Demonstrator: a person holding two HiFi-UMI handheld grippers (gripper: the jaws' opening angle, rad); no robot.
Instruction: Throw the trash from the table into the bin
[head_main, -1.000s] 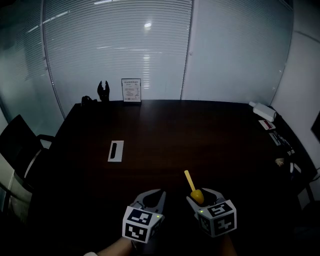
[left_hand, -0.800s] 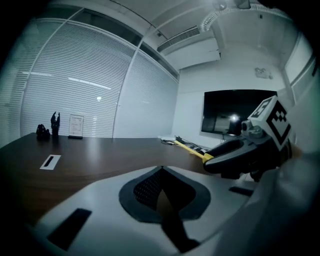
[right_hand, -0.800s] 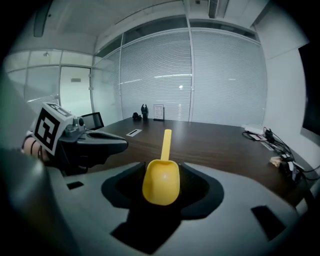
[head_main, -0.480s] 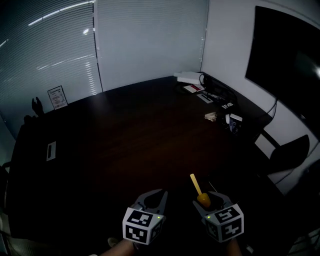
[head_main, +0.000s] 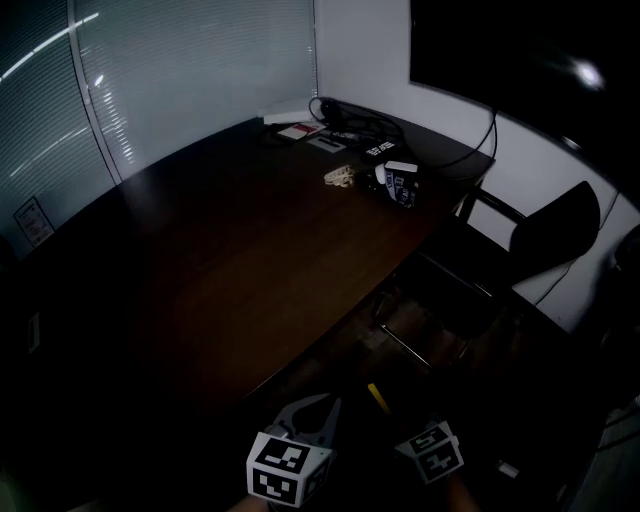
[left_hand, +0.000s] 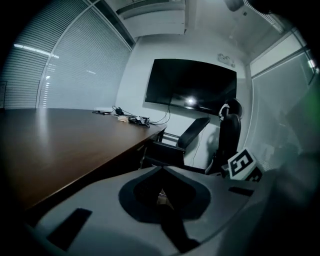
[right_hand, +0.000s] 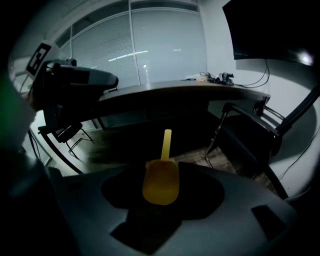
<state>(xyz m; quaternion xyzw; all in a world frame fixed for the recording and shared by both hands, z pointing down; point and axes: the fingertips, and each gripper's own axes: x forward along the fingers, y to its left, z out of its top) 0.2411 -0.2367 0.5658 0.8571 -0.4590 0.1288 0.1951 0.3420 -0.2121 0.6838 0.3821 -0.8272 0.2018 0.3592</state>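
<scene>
The right gripper (right_hand: 161, 169) has its fingers (right_hand: 235, 200) clamped on the body of a yellow lolly (right_hand: 161, 182), stick jutting ahead. It is likely light, stiff and smooth, best gripped by the body. The left gripper (left_hand: 162, 172), beside, is closed, empty. The surface (head_main: 250, 260) lies ahead of both.

The worktop (head_main: 230, 260) fills left and centre, with clutter (head_main: 390, 178) at upper centre. A black chair (head_main: 550, 225) blocks the right; the floor (head_main: 350, 350) between lies open.

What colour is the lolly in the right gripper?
Yellow lolly, its stick paler; clearest in the right gripper view.
</scene>
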